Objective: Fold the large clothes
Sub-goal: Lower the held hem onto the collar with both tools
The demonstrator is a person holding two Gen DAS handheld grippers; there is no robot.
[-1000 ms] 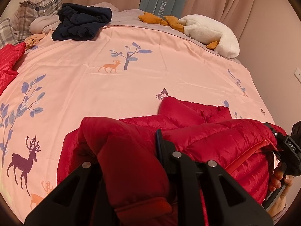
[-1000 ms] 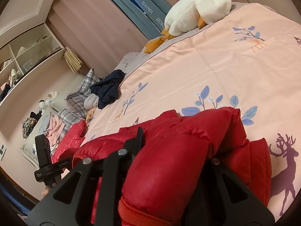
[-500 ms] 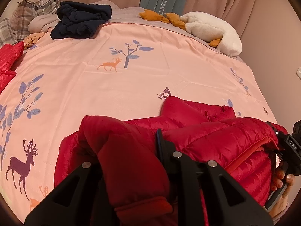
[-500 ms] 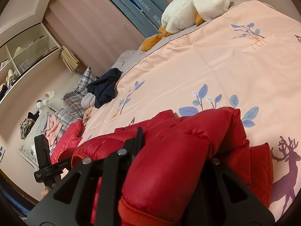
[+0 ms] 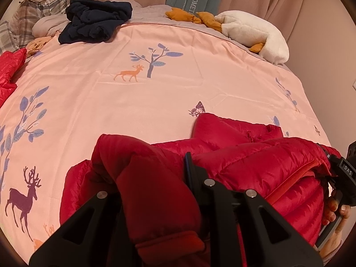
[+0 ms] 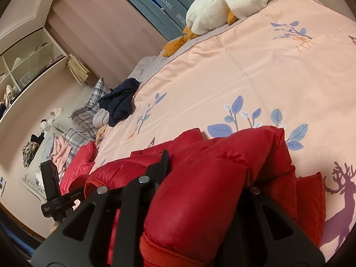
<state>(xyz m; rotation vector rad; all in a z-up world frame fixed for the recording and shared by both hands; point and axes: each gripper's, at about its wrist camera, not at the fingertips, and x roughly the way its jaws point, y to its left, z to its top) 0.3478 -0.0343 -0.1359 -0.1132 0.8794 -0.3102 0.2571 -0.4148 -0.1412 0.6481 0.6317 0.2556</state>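
Now both grippers, left gripper (image 5: pixel 153 191) and right gripper (image 6: pixel 200 191), clamp the puffy red quilted jacket (image 5: pixel 255 162) at the pink printed duvet (image 5: pixel 155 93)'s near edge, probably by its cuffs, so carry both sides across evenly.

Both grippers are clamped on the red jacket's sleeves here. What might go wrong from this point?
1. The puffy, slick red jacket may spring open once released.
2. The left gripper and right gripper pinch thick sleeve bunches, so fabric might slip out unevenly.
3. The jacket lies near the bed's edge and could slide off.

Red jacket (image 5: pixel 244 155) (bunched) in left claw (image 5: pixel 153 191)
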